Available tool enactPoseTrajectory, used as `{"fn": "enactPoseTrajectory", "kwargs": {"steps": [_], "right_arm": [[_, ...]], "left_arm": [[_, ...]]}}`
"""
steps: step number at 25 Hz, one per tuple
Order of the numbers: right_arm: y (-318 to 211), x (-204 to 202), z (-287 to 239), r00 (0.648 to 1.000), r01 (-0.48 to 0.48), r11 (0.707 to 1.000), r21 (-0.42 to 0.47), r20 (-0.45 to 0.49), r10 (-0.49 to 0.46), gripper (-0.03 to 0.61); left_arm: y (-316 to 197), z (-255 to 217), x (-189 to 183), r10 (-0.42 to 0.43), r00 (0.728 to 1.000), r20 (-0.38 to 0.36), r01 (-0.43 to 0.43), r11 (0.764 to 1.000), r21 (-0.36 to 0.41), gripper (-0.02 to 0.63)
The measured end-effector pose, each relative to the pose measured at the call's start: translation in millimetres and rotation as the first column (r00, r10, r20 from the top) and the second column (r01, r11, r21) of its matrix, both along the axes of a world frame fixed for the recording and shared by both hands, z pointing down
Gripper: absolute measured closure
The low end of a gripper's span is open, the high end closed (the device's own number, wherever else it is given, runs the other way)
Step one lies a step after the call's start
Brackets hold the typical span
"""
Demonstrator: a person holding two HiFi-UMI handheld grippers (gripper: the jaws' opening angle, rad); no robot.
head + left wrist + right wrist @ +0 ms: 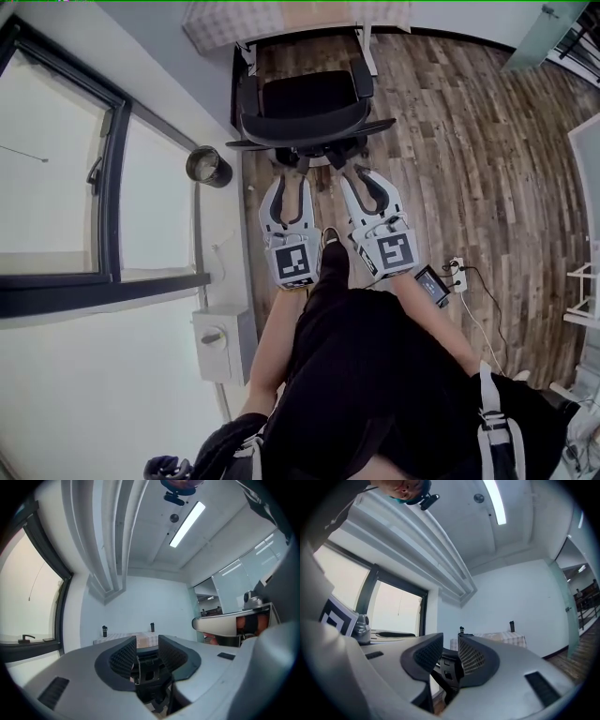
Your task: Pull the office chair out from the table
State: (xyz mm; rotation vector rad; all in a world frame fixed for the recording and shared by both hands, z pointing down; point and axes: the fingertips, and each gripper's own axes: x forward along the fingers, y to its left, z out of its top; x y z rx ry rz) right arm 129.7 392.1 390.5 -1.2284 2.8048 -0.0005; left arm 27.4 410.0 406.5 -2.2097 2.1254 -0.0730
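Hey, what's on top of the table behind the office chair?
A checked cloth covers part of the table; two small dark upright things stand on it, too small to identify. Its near edge is covered.

The black office chair stands upright just before the cloth-covered table, backrest turned away from it.

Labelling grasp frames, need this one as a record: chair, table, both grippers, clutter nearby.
chair: black office chair, close against the table, backrest toward the person
left gripper: left gripper at the chair's back, jaws apart, black chair part in the gap, pads not pressing
right gripper: right gripper beside it, same state
floor: wood plank floor, power strip to the person's right
sill: dark round container left of the chair
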Motion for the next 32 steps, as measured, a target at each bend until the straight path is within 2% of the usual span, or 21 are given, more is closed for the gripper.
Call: {"fn": "enactPoseTrajectory", "kwargs": {"steps": [11, 15, 17, 23, 32], "right_arm": [[5.3, -4.6, 14.3, 1.0, -0.015, 0.998, -0.053, 0.001, 0.015, 0.494], [4.6, -3.1, 19.4, 0.999, -0.033, 0.997, -0.067, -0.006, 0.032, 0.533], [2.7, -2.9, 20.4, 0.999, -0.034, 0.997, -0.071, -0.007, 0.033, 0.572], [0.7, -3.6, 24.5, 0.999, -0.044, 0.996, -0.078, -0.012, 0.044, 0.572], [-0.2, -2.5, 32.5, 0.996, -0.046, 0.996, -0.076, -0.074, 0.04, 0.574]], "left_arm": [[5.4, 6.6, 12.6, -0.004, 1.0, -0.014, 0.004, 1.0, -0.005, 0.556], [9.0, 7.7, 11.1, -0.019, 1.0, -0.022, 0.018, 1.0, -0.006, 0.596], [8.8, 6.6, 10.3, -0.027, 0.999, -0.027, 0.027, 1.0, -0.006, 0.615], [3.7, 8.5, 13.4, -0.01, 1.0, -0.017, 0.01, 1.0, -0.012, 0.617], [0.5, 16.2, 21.1, -0.007, 1.0, -0.006, 0.007, 1.0, -0.026, 0.617]]}}
